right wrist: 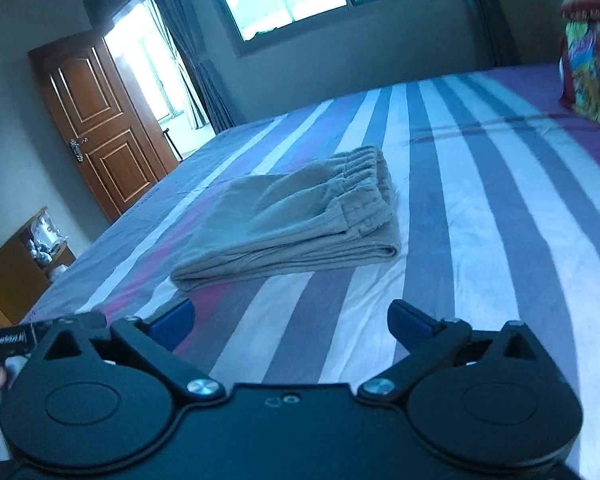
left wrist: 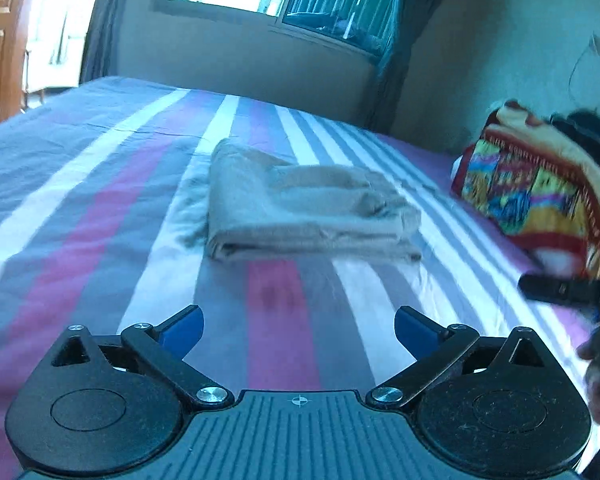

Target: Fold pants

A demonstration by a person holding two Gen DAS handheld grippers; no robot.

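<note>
Looking pretty done to me: the pants (right wrist: 296, 216) sit folded mid-bed (right wrist: 480, 208), long edge crosswise, straight ahead of both the left gripper (left wrist: 299, 330) and right gripper (right wrist: 290, 324), jaws wide and empty.

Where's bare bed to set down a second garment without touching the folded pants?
Free: striped sheet between the folded pants and both open grippers, left gripper and right gripper; also the wide strip between pants and colourful blanket. Crowded only at that blanket's corner.
</note>
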